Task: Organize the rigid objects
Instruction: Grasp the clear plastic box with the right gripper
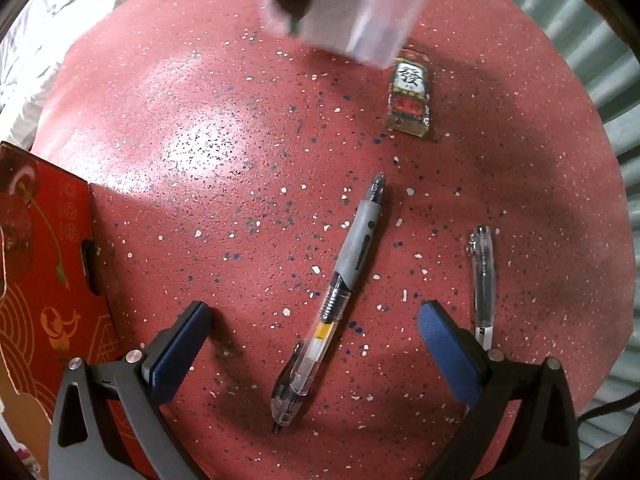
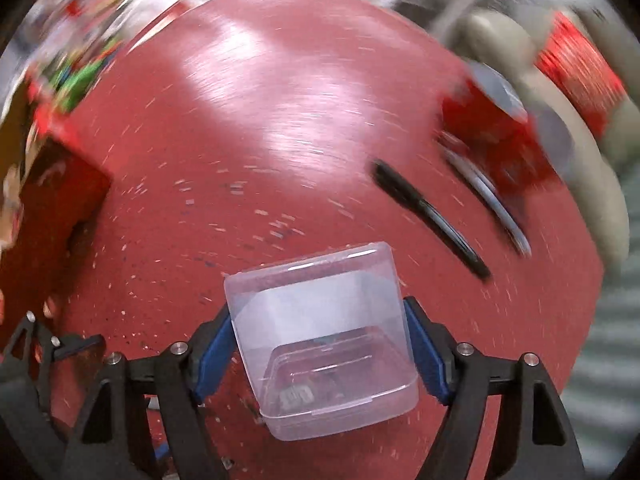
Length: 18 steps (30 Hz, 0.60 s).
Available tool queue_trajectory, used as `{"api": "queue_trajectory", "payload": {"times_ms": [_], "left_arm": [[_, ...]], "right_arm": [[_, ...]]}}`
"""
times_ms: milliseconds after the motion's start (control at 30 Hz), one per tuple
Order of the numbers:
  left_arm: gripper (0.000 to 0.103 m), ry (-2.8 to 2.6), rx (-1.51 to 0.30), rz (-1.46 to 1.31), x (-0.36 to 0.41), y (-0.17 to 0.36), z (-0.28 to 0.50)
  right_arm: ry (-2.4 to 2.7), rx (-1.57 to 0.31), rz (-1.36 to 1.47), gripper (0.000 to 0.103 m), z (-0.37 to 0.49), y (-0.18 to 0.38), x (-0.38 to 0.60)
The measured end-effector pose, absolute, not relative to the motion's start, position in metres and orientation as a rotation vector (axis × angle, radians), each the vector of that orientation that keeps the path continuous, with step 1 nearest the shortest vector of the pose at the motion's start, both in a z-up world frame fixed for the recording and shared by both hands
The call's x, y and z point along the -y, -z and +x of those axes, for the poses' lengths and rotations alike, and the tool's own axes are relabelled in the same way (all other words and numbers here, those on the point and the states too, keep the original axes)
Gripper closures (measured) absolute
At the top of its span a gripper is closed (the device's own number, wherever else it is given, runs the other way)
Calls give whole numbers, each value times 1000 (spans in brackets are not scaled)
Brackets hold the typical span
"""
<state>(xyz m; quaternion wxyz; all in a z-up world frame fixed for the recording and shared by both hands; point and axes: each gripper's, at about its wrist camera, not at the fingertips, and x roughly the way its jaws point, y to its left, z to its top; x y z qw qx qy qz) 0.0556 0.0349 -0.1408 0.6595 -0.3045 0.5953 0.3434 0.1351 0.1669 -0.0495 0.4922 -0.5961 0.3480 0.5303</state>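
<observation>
Left gripper (image 1: 316, 344) was spread wide, empty, over the red speckled table (image 1: 200, 200), straddling a grey-grip pen (image 1: 332, 300); clear pen (image 1: 483, 280) just outside its right finger. Right gripper (image 2: 320, 344) was clamped on a clear plastic box (image 2: 320, 340), held above the table near the mahjong-tile eraser (image 1: 410, 96).

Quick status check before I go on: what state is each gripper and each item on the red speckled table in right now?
Left gripper: open, hovering over the grey-grip pen, holding nothing.
Right gripper: shut on the clear plastic box.
Clear plastic box: held, tilted.
Grey-grip clear pen: lying flat on the table, between the left fingers.
Slim clear pen: lying flat, outside the fingers.
Small printed pack: lying flat.
Red cardboard box: standing at the table edge.
</observation>
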Motion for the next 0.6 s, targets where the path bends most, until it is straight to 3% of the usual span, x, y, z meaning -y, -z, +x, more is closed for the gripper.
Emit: {"api": "queue_trajectory", "payload": {"times_ms": [267,367,433,500,600], "left_arm": [[1,-666,-1374,-592,-24,141,82],[7,-665,-1374,-595,-22,138,84],[22,-669,-1367,-591,-17,133,84],[28,-680,-1368,-583,-14,129,86],[24,-686,-1366,-563,-15,128,88]], "right_arm": [[-1095,-1149,-1111,25,213,7,-79],[-981,-1243,-1032,26,231,2,-29],[-913,-1298,-1003,26,239,5,8],[-854,-1346,-987,26,239,11,43],[-786,-1391,-980,26,237,23,79]]}}
